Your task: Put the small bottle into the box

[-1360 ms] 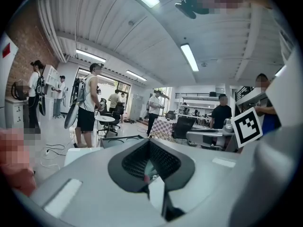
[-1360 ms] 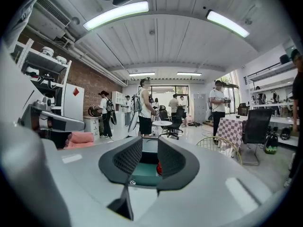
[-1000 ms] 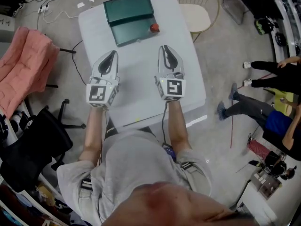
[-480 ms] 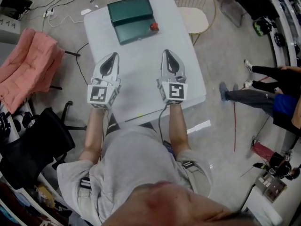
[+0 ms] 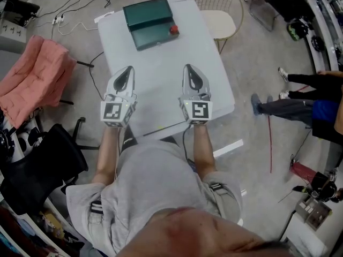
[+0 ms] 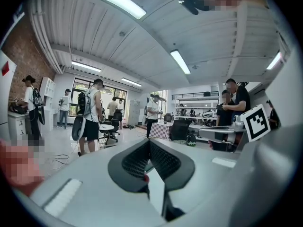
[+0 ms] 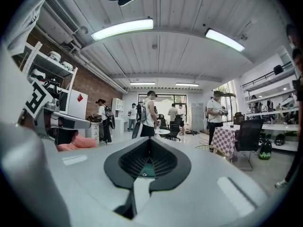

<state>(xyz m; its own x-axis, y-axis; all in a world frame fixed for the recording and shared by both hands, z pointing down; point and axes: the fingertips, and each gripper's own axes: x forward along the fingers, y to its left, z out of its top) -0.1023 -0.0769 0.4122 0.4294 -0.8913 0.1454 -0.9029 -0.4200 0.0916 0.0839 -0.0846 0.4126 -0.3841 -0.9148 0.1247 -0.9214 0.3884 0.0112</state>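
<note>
Both of your grippers hang over the near half of the white table (image 5: 161,98), side by side and well apart, each pointing toward the far end. Your left gripper (image 5: 129,68) is clenched on nothing: in the left gripper view its jaws (image 6: 149,142) meet at the tips with only air between the pads. Your right gripper (image 5: 187,67) is clenched too, and the right gripper view shows its tips (image 7: 149,140) pressed together with nothing grasped. Through the small gap behind those tips you can see a patch of the green box (image 7: 148,170).

The green box (image 5: 149,21) sits at the far end of the table, slightly left of centre. The small bottle (image 5: 173,29), of which only a red rounded top can be made out, stands on the table just beside the box's right side, outside it. It is well apart from both grippers.

Off the table's far right corner stands a wire chair (image 5: 222,19) with a pale seat. A pink cloth (image 5: 32,79) lies on the left. A black office chair (image 5: 37,165) stands near your left side.
</note>
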